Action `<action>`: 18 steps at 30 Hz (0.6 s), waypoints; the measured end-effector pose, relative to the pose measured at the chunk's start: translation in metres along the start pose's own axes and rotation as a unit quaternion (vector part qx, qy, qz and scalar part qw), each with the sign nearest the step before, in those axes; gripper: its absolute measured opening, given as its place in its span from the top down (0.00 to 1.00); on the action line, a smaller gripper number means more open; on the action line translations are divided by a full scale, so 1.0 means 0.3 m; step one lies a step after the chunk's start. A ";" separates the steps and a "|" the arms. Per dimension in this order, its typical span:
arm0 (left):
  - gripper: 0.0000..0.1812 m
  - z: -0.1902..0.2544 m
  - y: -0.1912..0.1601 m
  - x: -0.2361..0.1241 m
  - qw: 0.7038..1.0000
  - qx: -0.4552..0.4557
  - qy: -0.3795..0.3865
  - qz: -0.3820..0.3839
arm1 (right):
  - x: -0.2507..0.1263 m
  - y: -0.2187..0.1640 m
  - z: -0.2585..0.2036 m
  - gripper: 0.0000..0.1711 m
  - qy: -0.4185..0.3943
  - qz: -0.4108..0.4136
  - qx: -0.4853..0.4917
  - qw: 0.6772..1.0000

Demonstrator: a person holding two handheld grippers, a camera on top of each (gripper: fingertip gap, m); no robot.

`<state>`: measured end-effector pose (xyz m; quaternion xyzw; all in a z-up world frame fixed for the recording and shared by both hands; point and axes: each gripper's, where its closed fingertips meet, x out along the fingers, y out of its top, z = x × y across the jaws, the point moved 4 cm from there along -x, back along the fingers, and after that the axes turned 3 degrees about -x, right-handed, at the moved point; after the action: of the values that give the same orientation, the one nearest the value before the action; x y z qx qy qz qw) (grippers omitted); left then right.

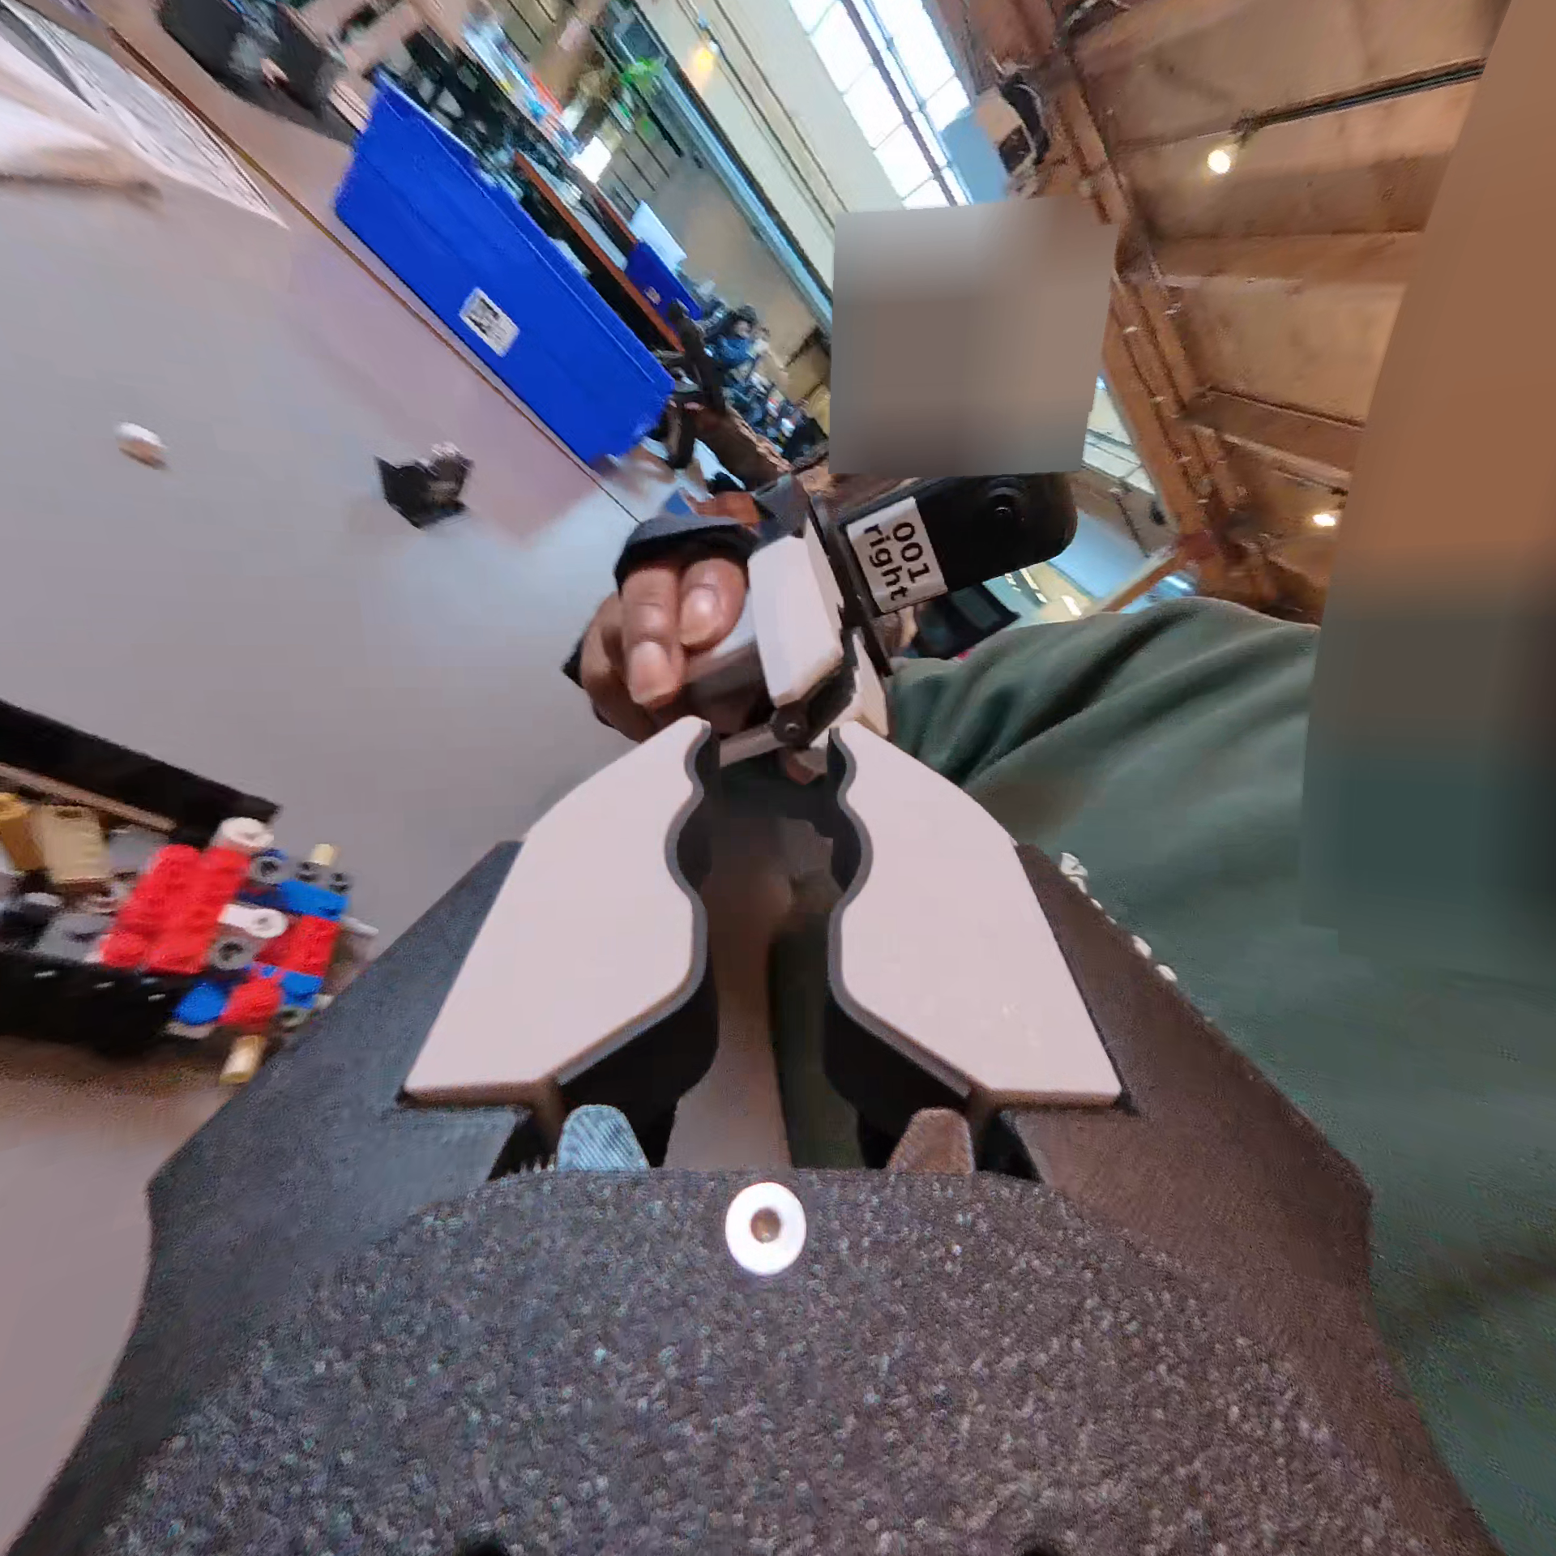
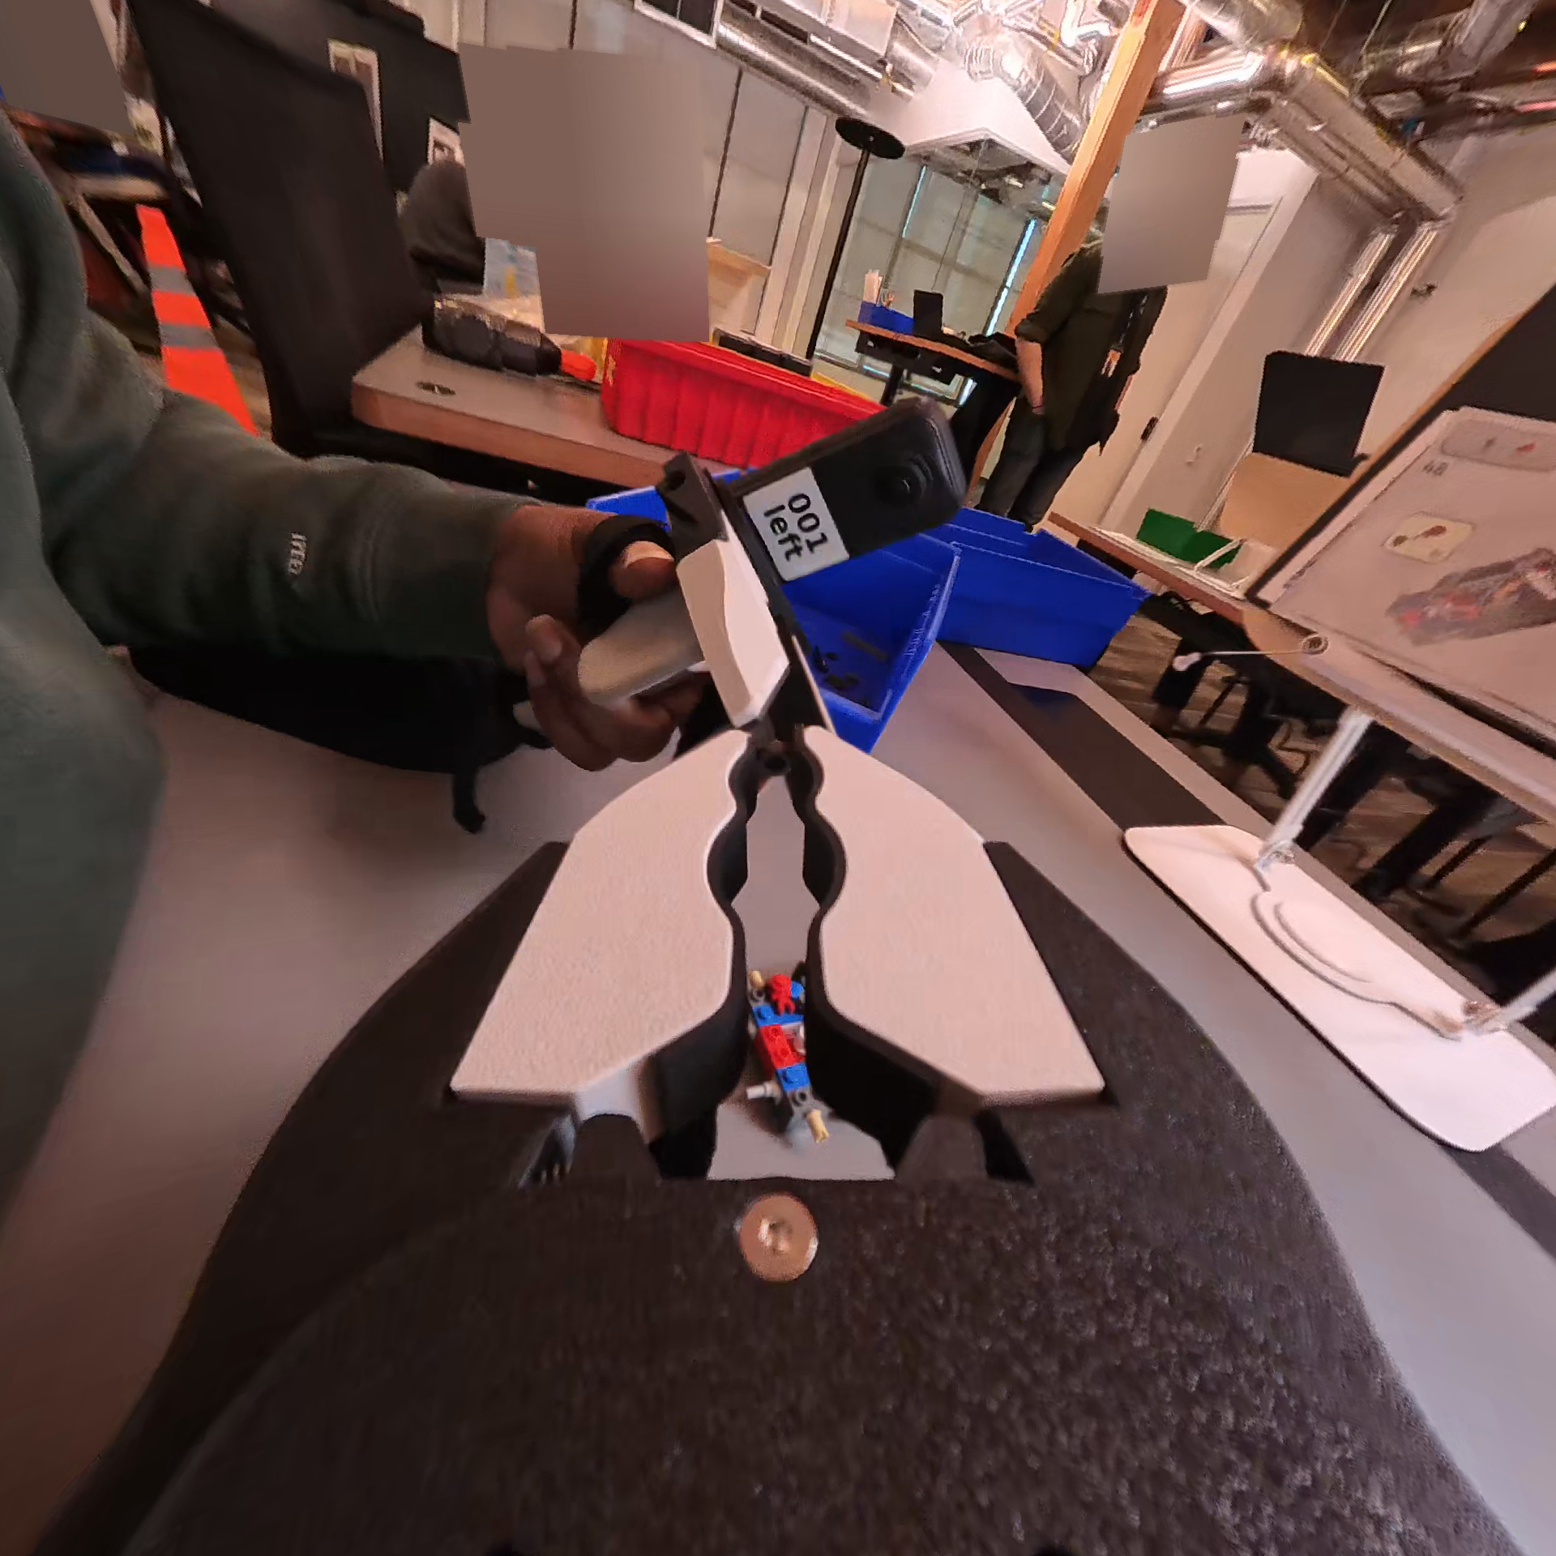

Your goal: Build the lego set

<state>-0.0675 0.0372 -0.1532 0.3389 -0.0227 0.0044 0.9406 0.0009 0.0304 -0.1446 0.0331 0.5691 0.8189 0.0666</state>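
Right now both of my tools are raised off the bench [image 2: 295, 884] and pointed at one another, tips nearly meeting, which I judge to be a hand-over or a joining of a small part in mid-air.

My left gripper [image 1: 770, 749] has its jaws a little apart at the tips; at twelve o'clock from them a thin pale piece with a dark joint [image 1: 779, 734] sits just at the opening, coming from the right tool's end. Whether I am pinching it I cannot tell.

My right gripper [image 2: 779, 745] shows jaws close together at the tips, with something dark and narrow [image 2: 776, 741] between them against the left tool's nose; a firm clamp is not clear.

The half-built lego model [image 2: 781, 1044], red, blue and grey, lies flat on the bench beneath my right tool, seen through the gap in the jaws. In the left view more loose bricks [image 1: 210, 926] sit at nine o'clock beside a black tray [image 1: 76, 993].

An instruction booklet on a stand [image 2: 1431, 572] is propped at two o'clock, likely angled so I can read it while working.
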 end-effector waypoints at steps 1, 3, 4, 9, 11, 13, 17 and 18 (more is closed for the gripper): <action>0.88 0.006 -0.009 0.009 1.000 -0.007 -0.012 -0.007 | 0.001 -0.001 -0.003 0.96 -0.002 -0.004 -0.009 1.000; 0.90 0.021 -0.016 0.023 0.999 -0.016 -0.035 -0.008 | 0.004 0.000 -0.011 0.96 0.001 -0.005 -0.022 1.000; 0.90 0.024 -0.014 0.025 0.999 -0.022 -0.043 -0.006 | 0.003 0.004 -0.012 0.96 0.000 -0.002 -0.025 1.000; 0.96 0.015 0.027 -0.027 0.998 -0.027 -0.041 0.030 | -0.004 -0.002 -0.004 0.97 -0.009 -0.011 -0.044 0.999; 0.96 -0.017 0.032 -0.062 0.996 0.053 0.072 0.008 | -0.007 -0.012 0.009 0.96 -0.014 -0.015 -0.036 0.999; 0.96 -0.052 0.072 -0.147 0.954 0.166 0.251 -0.013 | -0.010 -0.035 0.040 0.93 -0.020 -0.035 -0.018 0.999; 0.96 -0.099 0.161 -0.480 0.745 0.265 0.610 -0.060 | -0.015 -0.110 0.104 0.88 -0.009 -0.093 0.038 0.995; 0.96 -0.116 0.155 -0.550 0.710 0.241 0.657 -0.077 | -0.012 -0.130 0.115 0.87 -0.002 -0.108 0.043 0.993</action>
<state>-0.2322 0.0962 -0.1579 0.4664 0.6286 0.1586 0.6018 0.0118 0.0753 -0.1691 -0.0244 0.6040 0.7815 0.1544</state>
